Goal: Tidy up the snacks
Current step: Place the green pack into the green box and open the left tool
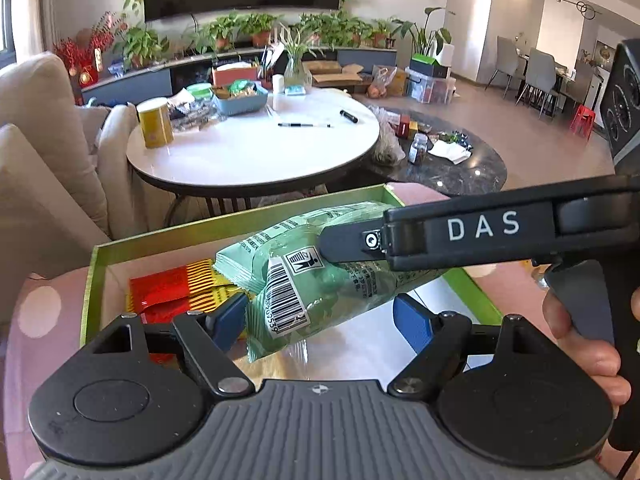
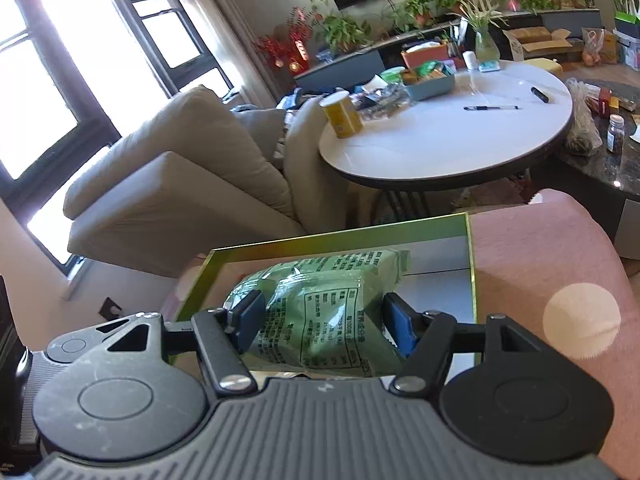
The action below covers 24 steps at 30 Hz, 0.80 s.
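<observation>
Green snack bag, pinched by the right gripper, hangs over the green-rimmed box, above the red packets at its left. Left gripper gapes wide, nothing pressed; risk: slack film slipping out, bag falling askew. Both grippers point downward into the box.

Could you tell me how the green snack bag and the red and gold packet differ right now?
The green snack bag is puffy and pale green with a barcode; the red and gold packet is flat and shiny. The right gripper grips the green bag above the green-rimmed box; the packet lies inside the box, untouched. The bag looks clearly bigger than the packet. Both are sealed snacks at the same box.
</observation>
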### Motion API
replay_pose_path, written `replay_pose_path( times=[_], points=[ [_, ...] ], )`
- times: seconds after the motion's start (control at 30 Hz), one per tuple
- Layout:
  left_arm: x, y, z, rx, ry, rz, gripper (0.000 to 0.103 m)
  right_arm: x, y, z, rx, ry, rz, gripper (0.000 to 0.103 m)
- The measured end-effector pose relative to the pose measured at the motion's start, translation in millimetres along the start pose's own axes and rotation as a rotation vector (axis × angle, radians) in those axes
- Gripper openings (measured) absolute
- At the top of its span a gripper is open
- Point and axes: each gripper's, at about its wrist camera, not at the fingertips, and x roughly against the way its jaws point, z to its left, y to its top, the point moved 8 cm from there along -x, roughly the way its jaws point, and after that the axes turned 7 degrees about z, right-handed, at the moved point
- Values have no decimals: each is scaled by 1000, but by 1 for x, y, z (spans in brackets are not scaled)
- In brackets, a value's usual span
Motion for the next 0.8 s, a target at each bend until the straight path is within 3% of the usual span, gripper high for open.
replay_pose_path(
  times=[0.23,0.37,0.8],
  points=[
    [-38,3,13,16,55,40,76,-33,3,-22,-15,-19,52,54],
    [-36,0,22,29,77,34,76,-24,3,-22,23,-57,-7,56],
    [25,-22,20,69,78,-51,82,37,-22,-4,50,1,-87,57]
  ],
)
